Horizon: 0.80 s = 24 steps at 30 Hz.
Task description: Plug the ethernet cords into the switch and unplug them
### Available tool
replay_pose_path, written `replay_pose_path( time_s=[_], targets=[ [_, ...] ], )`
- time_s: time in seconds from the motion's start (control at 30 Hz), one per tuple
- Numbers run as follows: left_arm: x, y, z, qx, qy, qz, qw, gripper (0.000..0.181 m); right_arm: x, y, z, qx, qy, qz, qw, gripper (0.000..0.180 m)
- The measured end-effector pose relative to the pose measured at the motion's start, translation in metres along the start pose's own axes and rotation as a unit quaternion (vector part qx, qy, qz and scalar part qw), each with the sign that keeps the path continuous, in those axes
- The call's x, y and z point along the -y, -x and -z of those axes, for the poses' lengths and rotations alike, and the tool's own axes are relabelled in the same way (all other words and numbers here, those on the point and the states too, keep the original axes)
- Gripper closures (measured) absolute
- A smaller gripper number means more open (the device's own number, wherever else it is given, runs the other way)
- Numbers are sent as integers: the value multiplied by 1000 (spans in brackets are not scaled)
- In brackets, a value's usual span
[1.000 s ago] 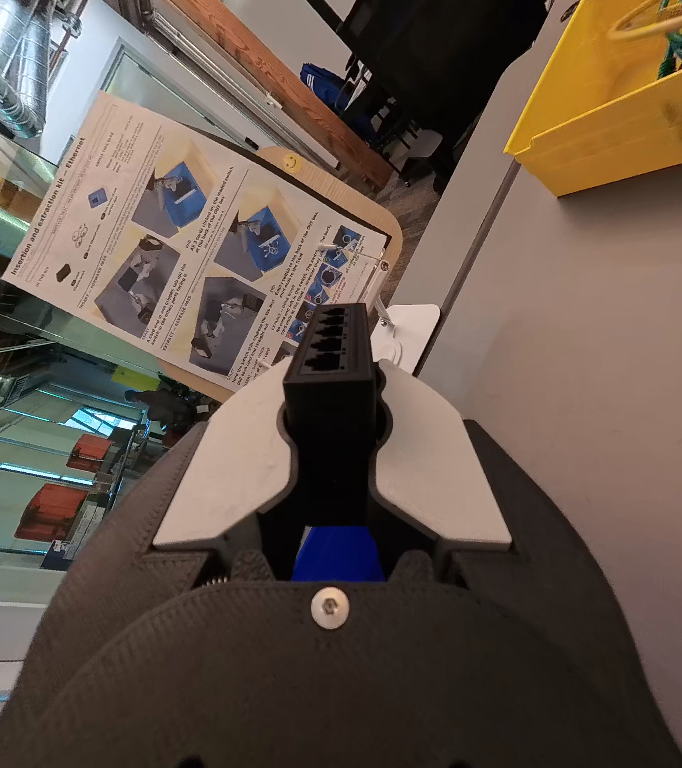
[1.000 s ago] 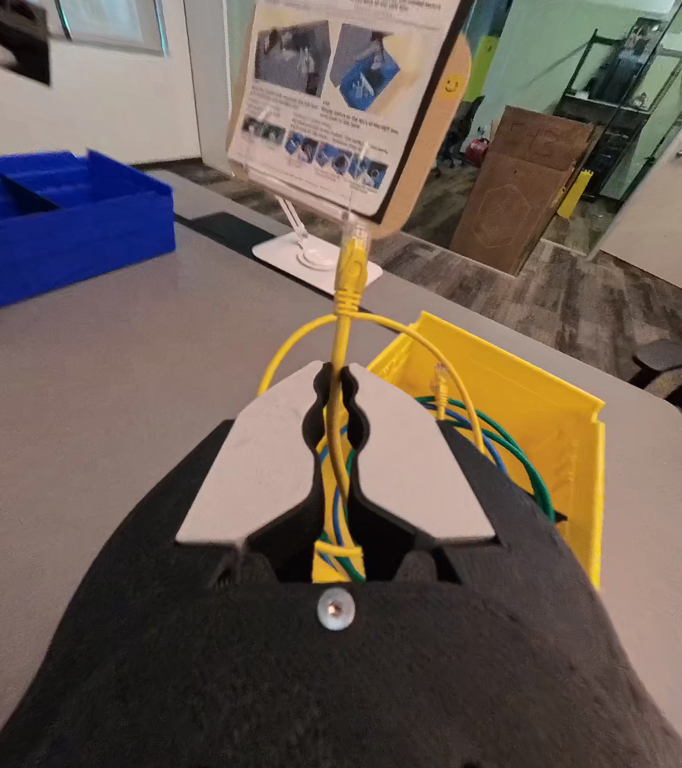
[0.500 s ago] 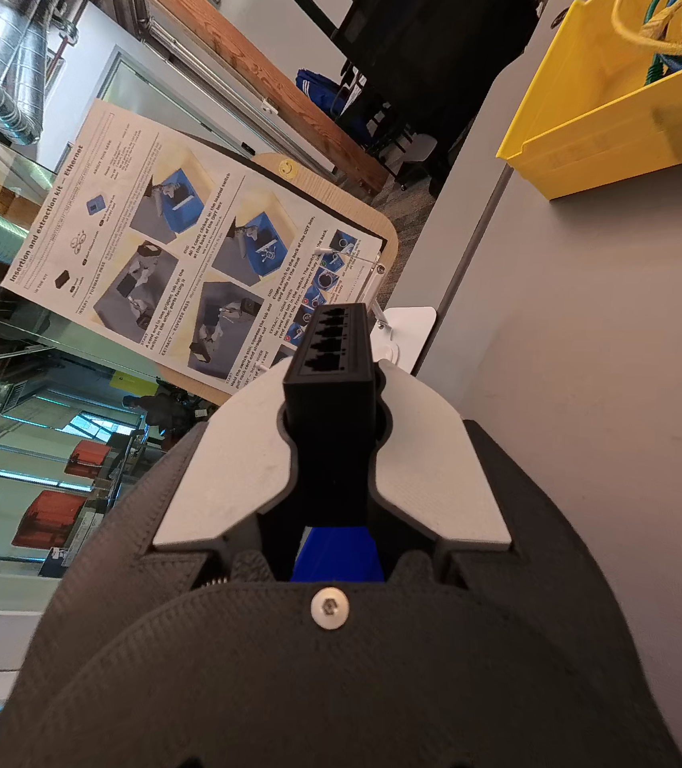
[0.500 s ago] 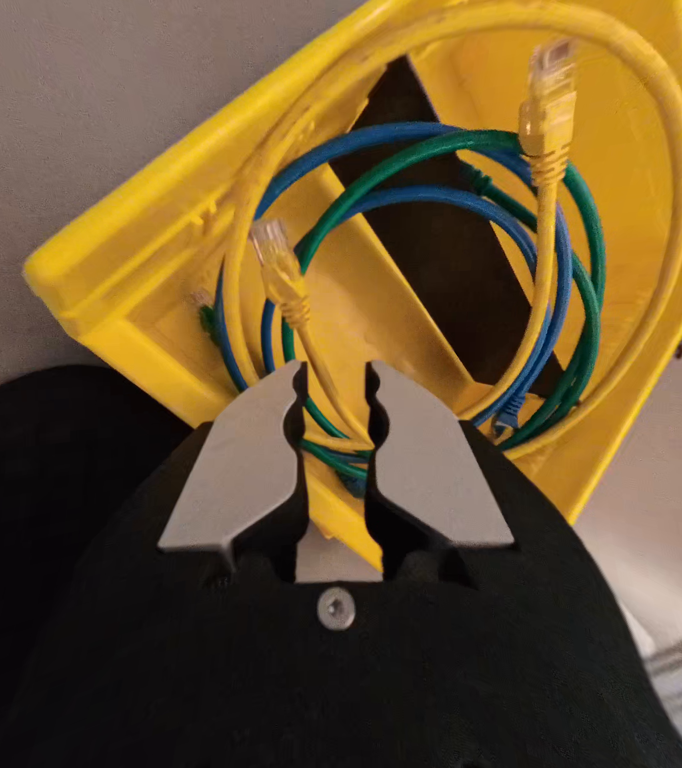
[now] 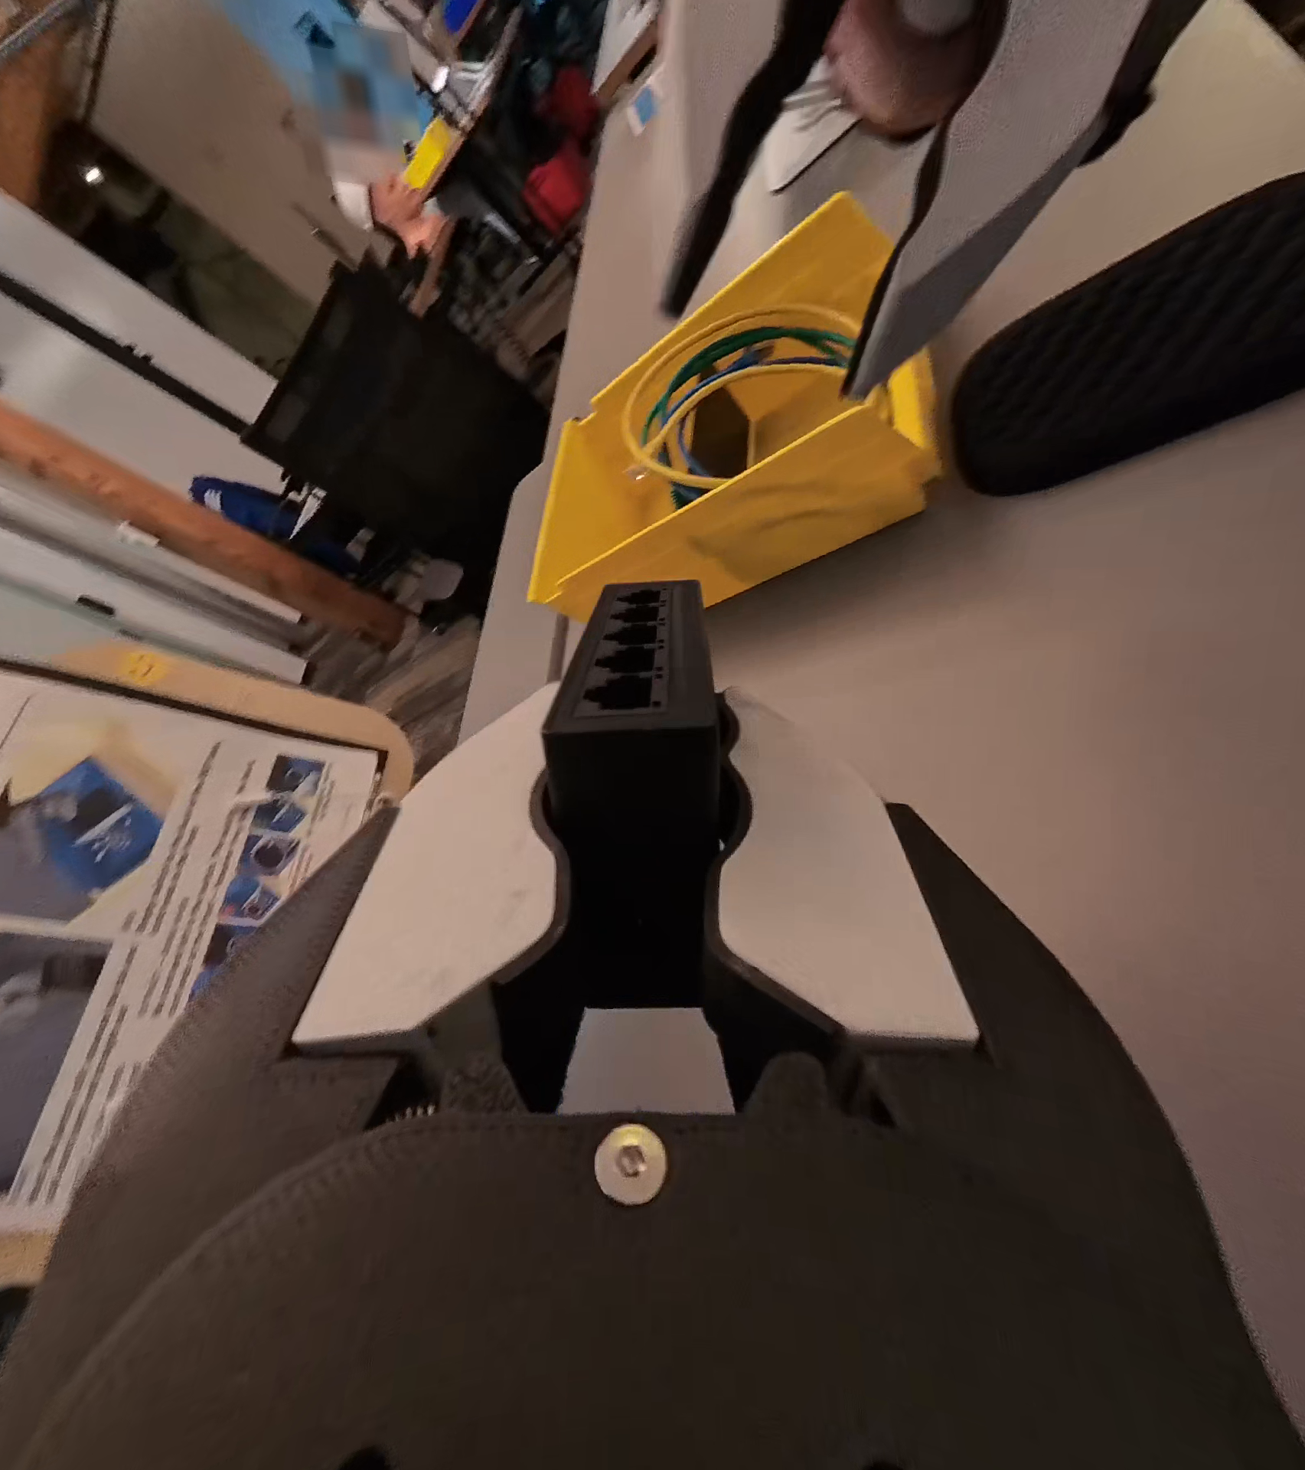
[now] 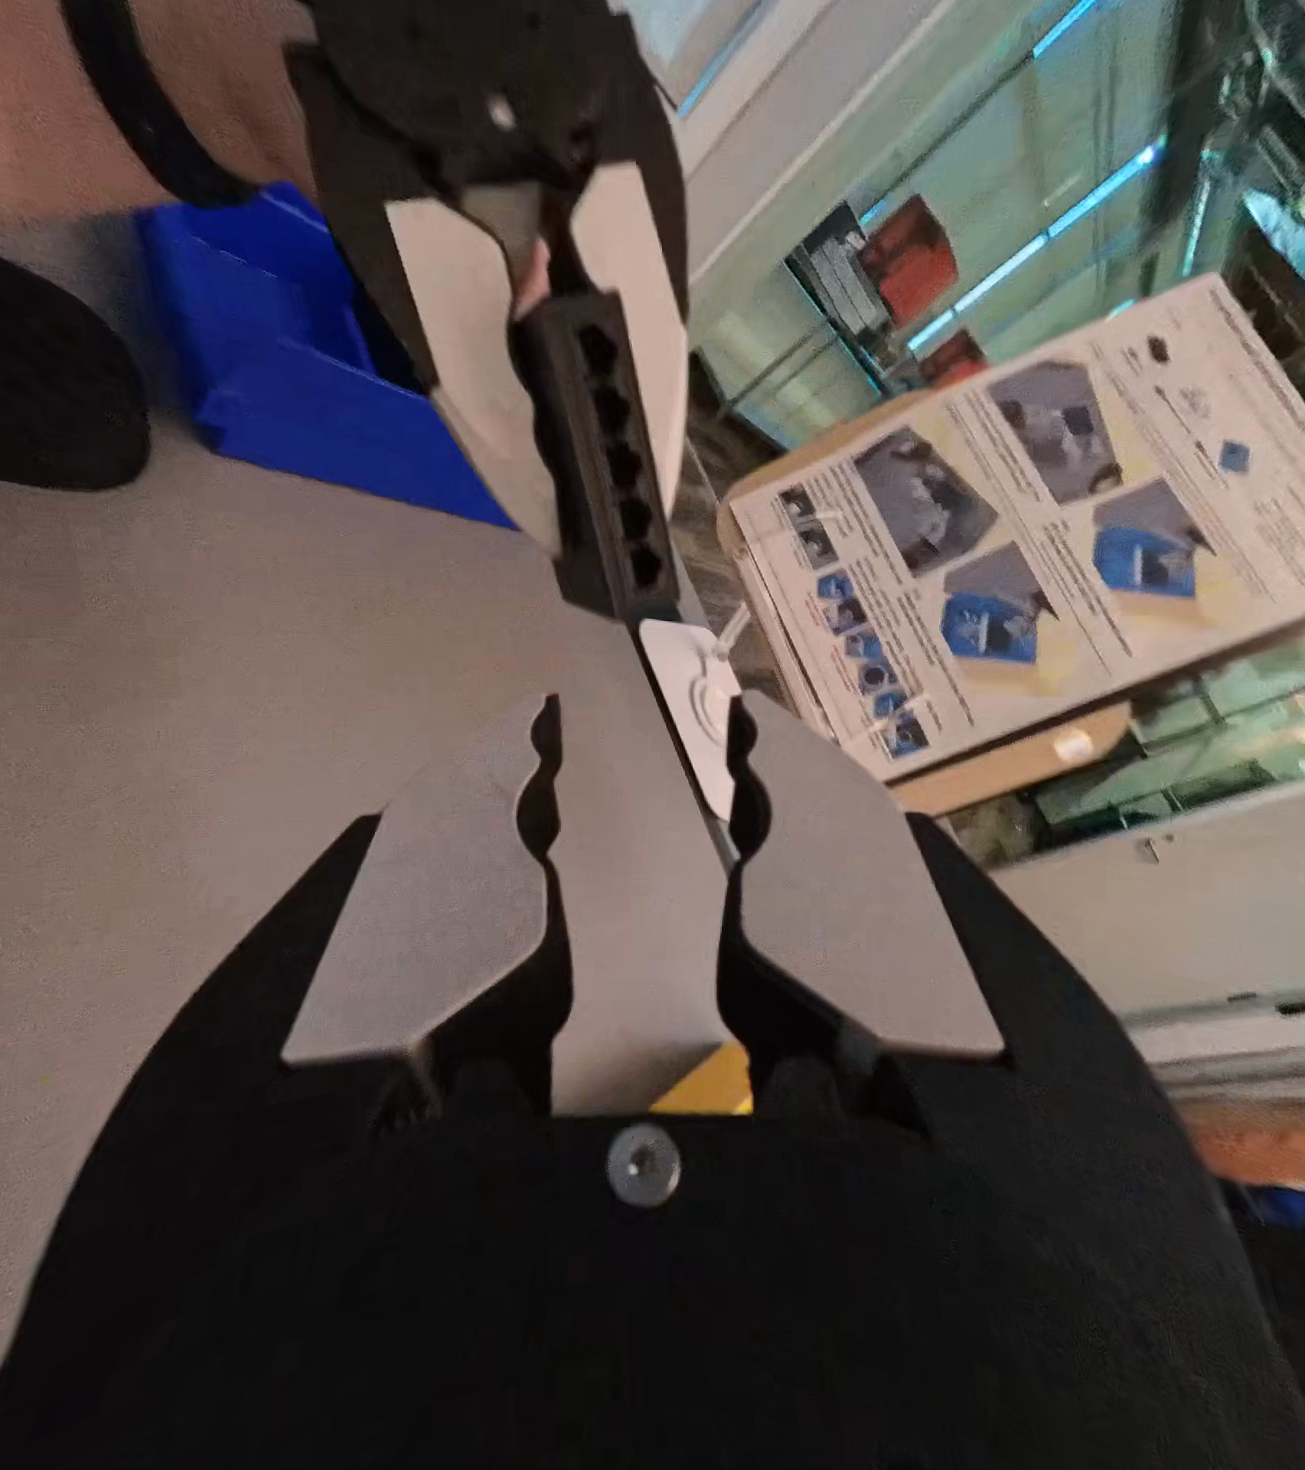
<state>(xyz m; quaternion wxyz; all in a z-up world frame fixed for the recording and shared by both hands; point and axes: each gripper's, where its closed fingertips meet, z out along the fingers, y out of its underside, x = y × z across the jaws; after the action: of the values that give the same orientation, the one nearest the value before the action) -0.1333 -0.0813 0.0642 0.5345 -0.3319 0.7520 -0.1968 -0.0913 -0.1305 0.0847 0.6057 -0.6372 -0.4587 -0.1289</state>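
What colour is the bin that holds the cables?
Yellow. The bin shows best in the left wrist view.

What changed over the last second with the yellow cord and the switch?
The right hand-held gripper let go of the yellow cord, which now lies coiled in the yellow bin with the blue and green ones. The gripper swung away from the bin and now faces the switch, open and empty. Unchanged: the left hand-held gripper stays shut on the switch, with no cord plugged in.

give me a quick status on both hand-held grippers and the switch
Left hand-held gripper shut on the switch, ports empty. Right hand-held gripper open, holding nothing. Cords all in the yellow bin. Nothing in the way.
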Motion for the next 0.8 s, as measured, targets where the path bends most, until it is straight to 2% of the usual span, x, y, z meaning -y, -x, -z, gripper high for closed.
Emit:
replay_pose_path(
  time_s=[0.1, 0.23, 0.3, 0.33, 0.47, 0.57, 0.63, 0.8],
  targets=[
    [10, -15, -4, -21, -11, -26, 999, 151, 17, 12, -23, 34, 0, 21, 999, 139],
    [25, -32, -4, -63, -47, -17, 997, 151, 6, 25, -41, 91, 47, 38, 994, 138],
    [30, -36, -4, -87, -72, 13, 994, 149, 3, 33, -44, 117, 58, 47, 990, 151],
    [29, -36, -4, -94, -72, 25, 993, 147, 2, 33, -45, 112, 59, 54, 990, 151],
    [10, 0, 6, -18, -42, 56, 997, 127, -26, -4, -35, 69, 121, 91, 986, 151],
    [-11, 27, 24, 34, -12, 80, 996, 126, -78, -75, -16, 27, 192, 58, 979, 151],
    [-21, 39, 36, 53, -2, 93, 994, 129, -130, -114, -3, 41, 258, 25, 965, 151],
    [-28, 57, 60, 80, -16, 120, 989, 133, -252, -144, 5, 149, 392, -56, 906, 151]
  ],
)
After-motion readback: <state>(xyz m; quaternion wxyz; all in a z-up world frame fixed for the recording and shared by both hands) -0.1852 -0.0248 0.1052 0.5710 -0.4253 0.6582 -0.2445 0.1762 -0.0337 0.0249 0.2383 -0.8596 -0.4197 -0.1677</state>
